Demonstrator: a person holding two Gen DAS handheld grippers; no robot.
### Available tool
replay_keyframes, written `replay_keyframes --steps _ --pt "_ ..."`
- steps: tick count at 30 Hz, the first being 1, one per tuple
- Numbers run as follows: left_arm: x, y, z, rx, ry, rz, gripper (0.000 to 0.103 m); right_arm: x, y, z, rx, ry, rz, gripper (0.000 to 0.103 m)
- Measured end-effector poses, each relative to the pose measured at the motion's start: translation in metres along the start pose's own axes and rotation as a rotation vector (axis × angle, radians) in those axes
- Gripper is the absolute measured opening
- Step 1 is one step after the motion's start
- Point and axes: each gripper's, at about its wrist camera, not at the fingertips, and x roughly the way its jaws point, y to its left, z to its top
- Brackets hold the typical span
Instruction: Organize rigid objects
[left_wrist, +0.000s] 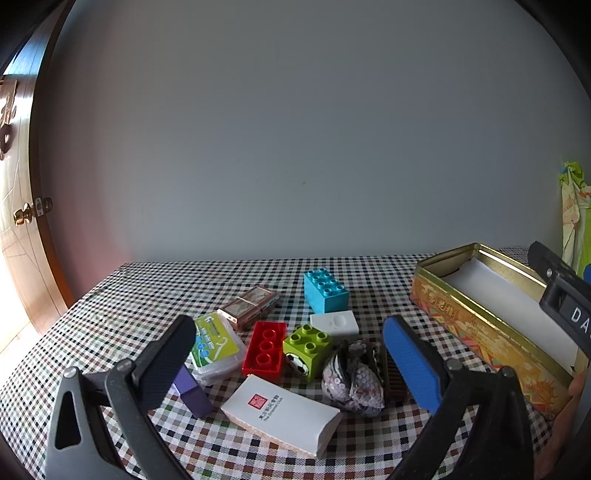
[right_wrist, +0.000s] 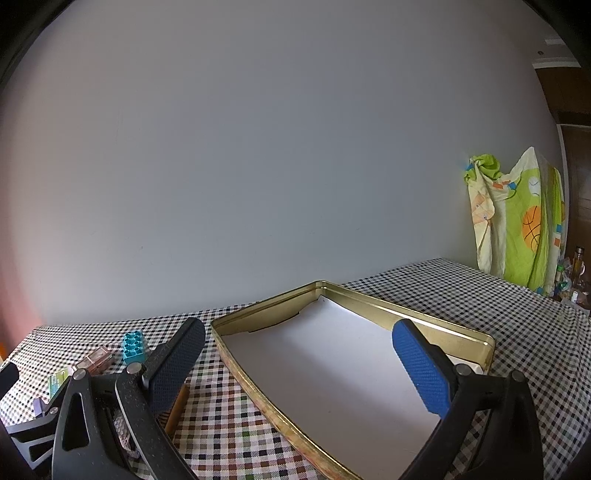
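Note:
My left gripper (left_wrist: 291, 354) is open above a heap of small items on the checkered cloth: a white card box (left_wrist: 280, 413), a red brick (left_wrist: 265, 349), a green brick (left_wrist: 307, 345), a blue brick (left_wrist: 325, 290), a white block (left_wrist: 335, 323), a dental-floss case (left_wrist: 216, 345), a purple piece (left_wrist: 192, 393), a sequined pouch (left_wrist: 352, 380) and a brown banded case (left_wrist: 249, 306). The gold tin (left_wrist: 480, 325) lies to the right. My right gripper (right_wrist: 299, 363) is open over the tin (right_wrist: 258, 384), whose white-lined floor holds nothing.
A grey wall runs behind the table (right_wrist: 517, 317). A wooden door (left_wrist: 18, 221) stands at the left. A green patterned cloth (right_wrist: 517, 221) hangs at the far right with bottles (right_wrist: 576, 273) beside it. The right gripper's body (left_wrist: 561, 288) shows above the tin.

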Motion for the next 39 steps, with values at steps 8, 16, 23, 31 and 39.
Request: replay_keyframes --steps 8,16,23,31,39 --pt "0.0008 0.0012 -0.0001 0.002 -0.001 -0.004 0.103 -0.0006 0.0003 -0.0001 0.000 0.003 0.002 0.103" --pt "0.0011 0.0014 0.0000 0.000 0.001 -0.003 0.103 -0.0009 0.0000 0.0002 0.001 0.002 0.003 0.103" --pt "0.0010 0.0013 0.0000 0.000 0.000 -0.003 0.103 -0.0005 0.0007 0.0005 -0.001 0.002 0.002 0.103" --pt "0.0011 0.0012 -0.0001 0.000 0.000 -0.003 0.103 -0.0006 0.0009 0.0008 -0.002 0.003 0.002 0.103" --pt "0.0011 0.0015 -0.0001 0.000 0.000 -0.003 0.103 0.0014 0.0017 0.0015 -0.002 0.005 0.001 0.103"
